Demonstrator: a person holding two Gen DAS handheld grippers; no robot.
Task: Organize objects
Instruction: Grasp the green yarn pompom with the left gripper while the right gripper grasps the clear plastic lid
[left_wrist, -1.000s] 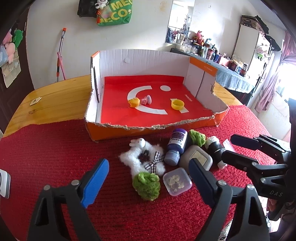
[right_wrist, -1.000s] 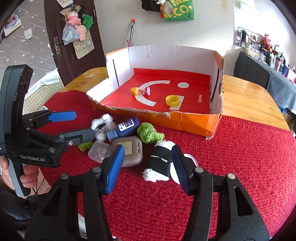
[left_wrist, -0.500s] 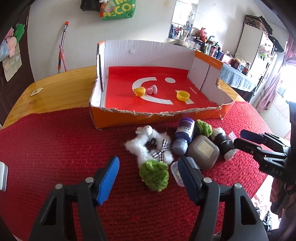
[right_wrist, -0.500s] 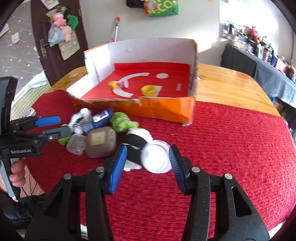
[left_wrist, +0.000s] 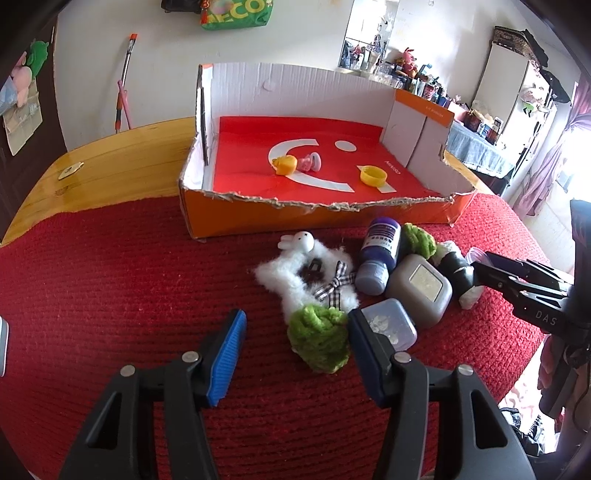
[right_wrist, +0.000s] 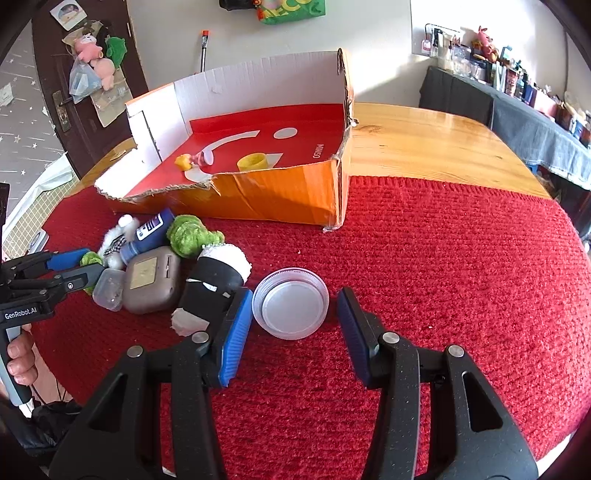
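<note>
— Two claws were over the red knitted cloth (right_wrist: 443, 258), weren't they? How did the left gripper (left_wrist: 293, 354) stand?

— Its jaws were closing, moderately apart, with the fuzzy green plush ball (left_wrist: 319, 338) between them. The ball sat against the right-hand pad (whether it truly pressed I could not tell), and the left blue pad (left_wrist: 227, 356) stood clear of it.

— And around that claw?

— Just beyond the right-hand finger lay a small clear plastic box (left_wrist: 389, 326); past the green ball, a white fluffy rabbit toy with a checked bow (left_wrist: 306, 269). Further ahead and right were a blue paint bottle lying on its side (left_wrist: 378, 254) and a grey rounded square case (left_wrist: 421, 290).

— The right gripper (right_wrist: 293, 332)?

— Held at a narrow-to-middling gap, gripping nothing. A round translucent white plastic lid (right_wrist: 290, 301) lay flat on the cloth just ahead of its tips, between the two fingers' lines, touching neither as far as I could see. A black-and-white plush roll (right_wrist: 212, 286) lay right beside its left finger.

— The box?

— The torn orange cardboard box with the red floor (right_wrist: 280, 199) stood well ahead of both claws, holding a yellow cap (right_wrist: 253, 161) and a small yellow and pink toy (left_wrist: 295, 164).
</note>
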